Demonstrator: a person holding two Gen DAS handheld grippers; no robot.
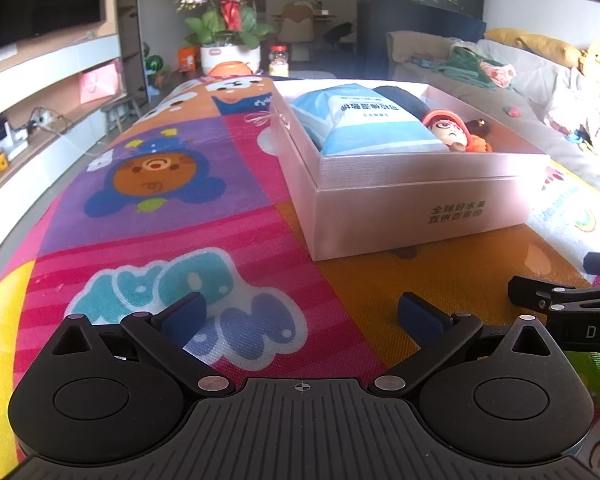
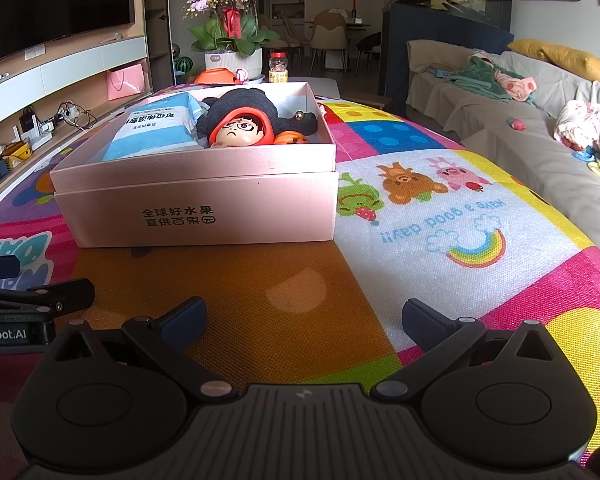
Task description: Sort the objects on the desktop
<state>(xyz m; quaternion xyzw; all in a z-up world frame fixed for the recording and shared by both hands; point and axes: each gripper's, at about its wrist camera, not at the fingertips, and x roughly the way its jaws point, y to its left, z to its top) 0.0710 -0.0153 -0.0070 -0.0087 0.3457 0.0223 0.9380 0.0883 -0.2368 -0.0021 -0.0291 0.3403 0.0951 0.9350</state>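
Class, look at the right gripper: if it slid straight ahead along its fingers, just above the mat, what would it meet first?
The right gripper, open and empty, points over bare mat. Straight ahead it would probably meet the front wall of the pink box, near its right end, though depth is hard to judge.

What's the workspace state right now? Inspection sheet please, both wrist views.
Surface: cartoon-print mat, bare in front of both grippers.
Job's things: pink box open on the mat, holding a blue wipes pack, a red-hooded doll and a black plush.
Clutter: nothing seen loose on the mat.
Grippers: left gripper and right gripper both open, empty, side by side short of the box.
Cables: tangle on the TV shelf, off the mat.
Surroundings: orchid pot, sofa with scattered fabrics.
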